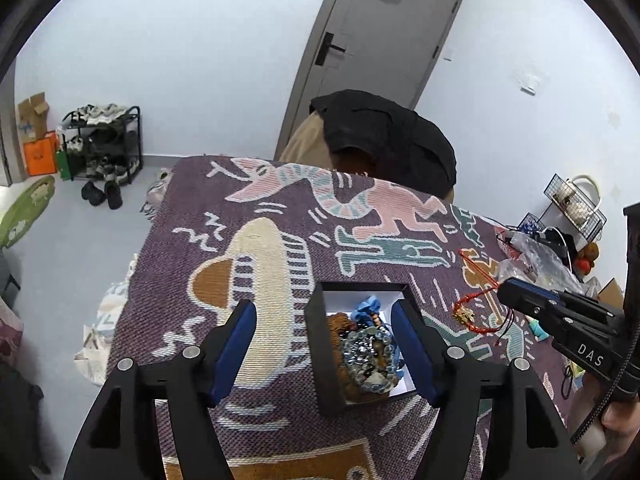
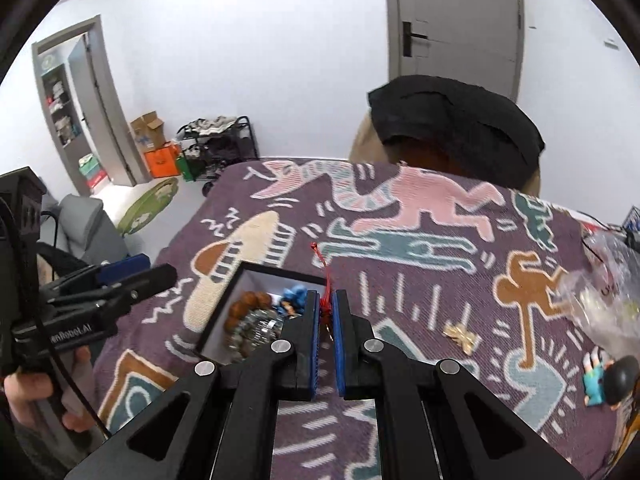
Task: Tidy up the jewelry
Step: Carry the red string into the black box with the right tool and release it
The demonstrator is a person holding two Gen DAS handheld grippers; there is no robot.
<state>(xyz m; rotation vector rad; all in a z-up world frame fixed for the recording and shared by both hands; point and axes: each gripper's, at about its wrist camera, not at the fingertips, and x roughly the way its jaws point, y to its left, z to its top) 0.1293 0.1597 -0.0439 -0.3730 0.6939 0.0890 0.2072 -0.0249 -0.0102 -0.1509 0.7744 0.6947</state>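
A black box (image 1: pixel 319 360) with a white inside stands on the patterned cloth and holds several bead bracelets (image 1: pixel 366 354). My left gripper (image 1: pixel 323 306) is open above it, and nothing is pressed between its blue pads. The box shows under the gap, closer to the right finger (image 1: pixel 412 344). My right gripper (image 2: pixel 326 296) is shut on a red cord bracelet (image 2: pixel 325 276), just right of the box (image 2: pixel 240 270). In the left wrist view that red cord bracelet (image 1: pixel 478 294) hangs from the right gripper (image 1: pixel 502 290) with a gold charm (image 1: pixel 464 315) at its end. The left gripper (image 2: pixel 160 266) shows at the left of the right wrist view.
The purple patterned cloth (image 2: pixel 400 216) covers the table. A gold trinket (image 2: pixel 462 336), a small toy figure (image 2: pixel 600 376) and a clear plastic bag (image 2: pixel 600 292) lie at the right. A chair draped with dark clothing (image 2: pixel 456 128) stands behind the far edge.
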